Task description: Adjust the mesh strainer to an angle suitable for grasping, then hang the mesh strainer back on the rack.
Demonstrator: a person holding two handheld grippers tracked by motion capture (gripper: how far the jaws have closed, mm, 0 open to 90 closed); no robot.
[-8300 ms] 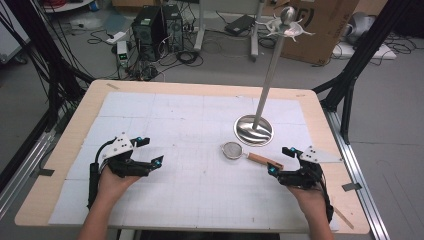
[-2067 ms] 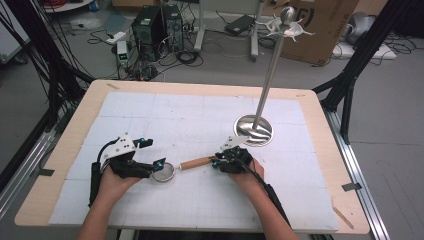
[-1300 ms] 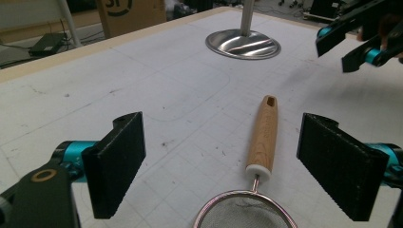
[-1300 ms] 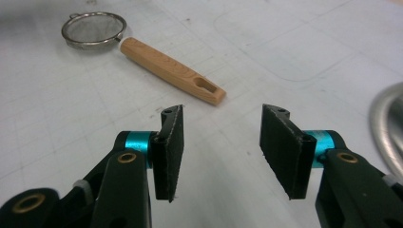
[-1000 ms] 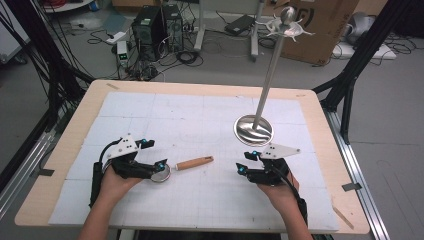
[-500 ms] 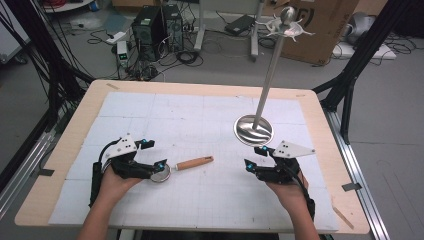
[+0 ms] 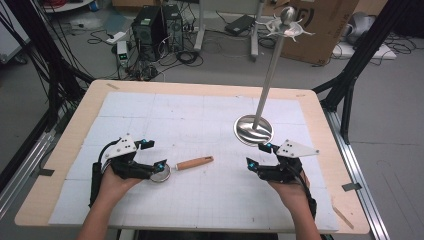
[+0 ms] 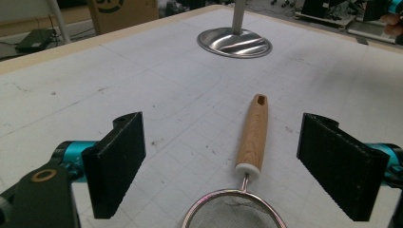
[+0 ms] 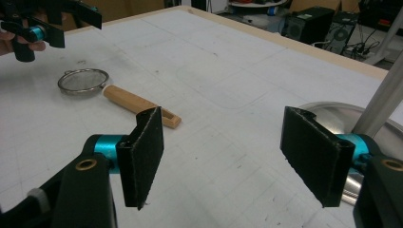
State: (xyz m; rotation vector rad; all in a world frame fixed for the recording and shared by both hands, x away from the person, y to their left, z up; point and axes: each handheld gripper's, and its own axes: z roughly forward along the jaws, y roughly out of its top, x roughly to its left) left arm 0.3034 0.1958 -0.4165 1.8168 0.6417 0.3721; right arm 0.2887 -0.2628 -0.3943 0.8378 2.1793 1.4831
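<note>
While the small round wire-mesh strainer with a pale wooden handle (image 7: 172, 169) lies flat on the white gridded table mat (image 7: 200, 120), its transfer across the table reads as done: it rests at the left side, well apart from the tall steel hanging stand with a round dished base (image 7: 254, 129). Judged remaining: pickup by the left gripper, and possibly hanging on the stand's top hooks, none of which has begun.

Left gripper (image 8: 223, 159): held low over the mat, pointing along the strainer toward the stand. Jaws wide apart and empty; the mesh bowl sits between and just ahead of them, the handle running away from the camera, neither pad touching it.

Right gripper (image 9: 235, 154): at the right side of the table, just beside the stand's base, resting low near the mat and angled toward the strainer. Jaws have just been opening; they stand broadly apart with nothing between them.

Hands: both forearms enter from the near edge, each hand wrapped around its gripper body, wrists low.
</note>
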